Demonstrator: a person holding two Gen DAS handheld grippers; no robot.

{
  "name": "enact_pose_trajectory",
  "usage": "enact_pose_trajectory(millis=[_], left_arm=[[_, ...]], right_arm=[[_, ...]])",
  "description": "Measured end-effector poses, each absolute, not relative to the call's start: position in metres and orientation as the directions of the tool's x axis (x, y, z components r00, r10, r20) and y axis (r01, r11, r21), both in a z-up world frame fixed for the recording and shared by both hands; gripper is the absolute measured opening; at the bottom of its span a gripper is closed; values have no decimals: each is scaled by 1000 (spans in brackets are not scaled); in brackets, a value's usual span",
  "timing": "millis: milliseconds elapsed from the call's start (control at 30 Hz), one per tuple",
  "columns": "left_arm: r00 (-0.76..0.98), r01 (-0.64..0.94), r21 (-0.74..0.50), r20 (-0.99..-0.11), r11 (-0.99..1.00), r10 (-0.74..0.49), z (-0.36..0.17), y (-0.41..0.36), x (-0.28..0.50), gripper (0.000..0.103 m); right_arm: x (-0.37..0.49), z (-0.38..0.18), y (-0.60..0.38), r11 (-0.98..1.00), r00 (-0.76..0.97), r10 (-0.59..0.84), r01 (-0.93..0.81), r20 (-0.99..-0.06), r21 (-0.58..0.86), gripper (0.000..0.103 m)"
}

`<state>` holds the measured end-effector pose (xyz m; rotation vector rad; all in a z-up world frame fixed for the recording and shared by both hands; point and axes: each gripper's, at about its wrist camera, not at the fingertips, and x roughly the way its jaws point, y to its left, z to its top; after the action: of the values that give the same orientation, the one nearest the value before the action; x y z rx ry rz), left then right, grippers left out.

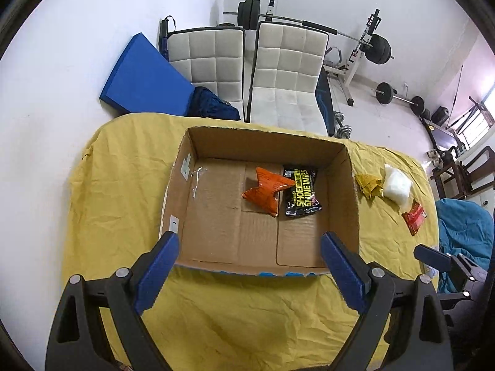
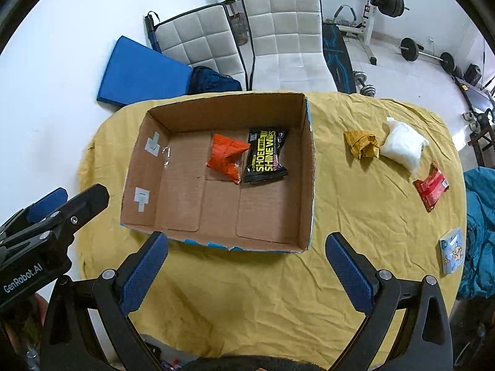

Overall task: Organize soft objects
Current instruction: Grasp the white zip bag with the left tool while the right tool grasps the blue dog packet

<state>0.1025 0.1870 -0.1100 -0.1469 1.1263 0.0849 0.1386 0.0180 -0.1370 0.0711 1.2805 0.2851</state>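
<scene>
Yellow cloth covers the worktop; both the left hand-held gripper and right hand-held gripper hover spread and empty. Ahead, the cardboard box holds an orange packet beside black wipes.

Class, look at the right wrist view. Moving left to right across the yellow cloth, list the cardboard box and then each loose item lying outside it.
cardboard box → mustard-yellow packet → white pouch → red packet → light blue tissue pack
</scene>
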Motion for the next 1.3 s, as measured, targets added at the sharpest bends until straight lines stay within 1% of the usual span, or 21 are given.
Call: enact_pose_trajectory(millis=[133,267,400,500,600,733,867,1000,1033,1100,1133,1200,1300], left_arm=[[430,-139,-79,-903,987,-11,-104,168,101,93],[420,-91,-83,-907,992,-37,-103,127,107,93],[395,-3,-81,-916,997,-73,-110,63,122,94],[347,82,-88,-931,993,-112,-122,7,142,94],[300,167,-83,-945,982,-131,-140,-51,166,94],[248,252,-15,-965,968,-79,-178,-121,201,94],[187,279,16,-982,960,-38,-215,-155,224,94],[135,266,31,-991,964,-6,-244,-171,239,94],[124,260,27,-992,965,-6,-250,-170,238,94],[103,247,17,-995,969,-8,-258,-174,244,94],[96,239,19,-995,971,-5,-262,-175,251,94],[92,228,16,-996,974,-5,-266,-179,264,94],[61,201,-21,-998,979,-34,-276,-189,298,93]], right_arm=[[133,-134,-3,958,255,273,-162,-927,237,103],[128,-135,-56,965,256,259,-113,-931,237,103],[123,-148,-145,984,233,179,-22,-956,179,103],[125,-169,-226,995,198,72,52,-978,84,103],[130,-207,-303,995,115,3,97,-993,15,103],[143,-277,-378,996,-14,-34,82,-999,-35,103],[156,-343,-414,997,-117,-66,33,-991,-70,103],[165,-395,-426,1000,-197,-31,2,-980,-32,102],[164,-403,-425,1000,-209,-21,0,-978,-22,100],[166,-417,-427,1000,-230,-11,21,-973,-16,75],[166,-420,-430,999,-240,-8,47,-971,-20,75],[171,-417,-439,989,-221,46,145,-974,14,67],[179,-405,-453,953,-164,145,290,-976,93,65]])
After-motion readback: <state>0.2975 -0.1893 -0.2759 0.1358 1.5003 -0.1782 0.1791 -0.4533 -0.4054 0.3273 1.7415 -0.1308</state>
